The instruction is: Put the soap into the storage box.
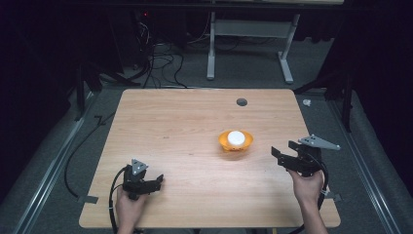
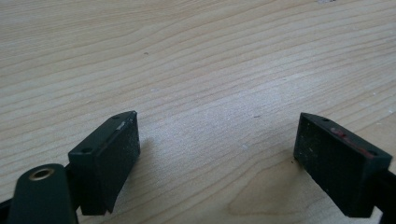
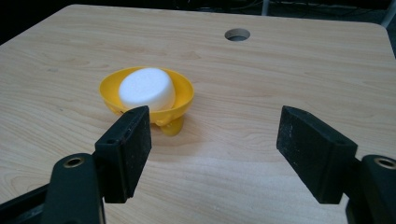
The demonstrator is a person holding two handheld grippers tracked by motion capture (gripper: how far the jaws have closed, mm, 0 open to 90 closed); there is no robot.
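Left tongs, lower left of frame, gaping wide over bare counter. Yellow bowl holding white puck, sitting right of centre. Right tongs, lower right, spreading wide, facing bowl, apart.

A yellow bowl (tilted slightly) sits at the counter's three o'clock, holding a white round puck.

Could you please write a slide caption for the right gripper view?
Open right claw facing a yellow dish holding a white puck on the wooden table.
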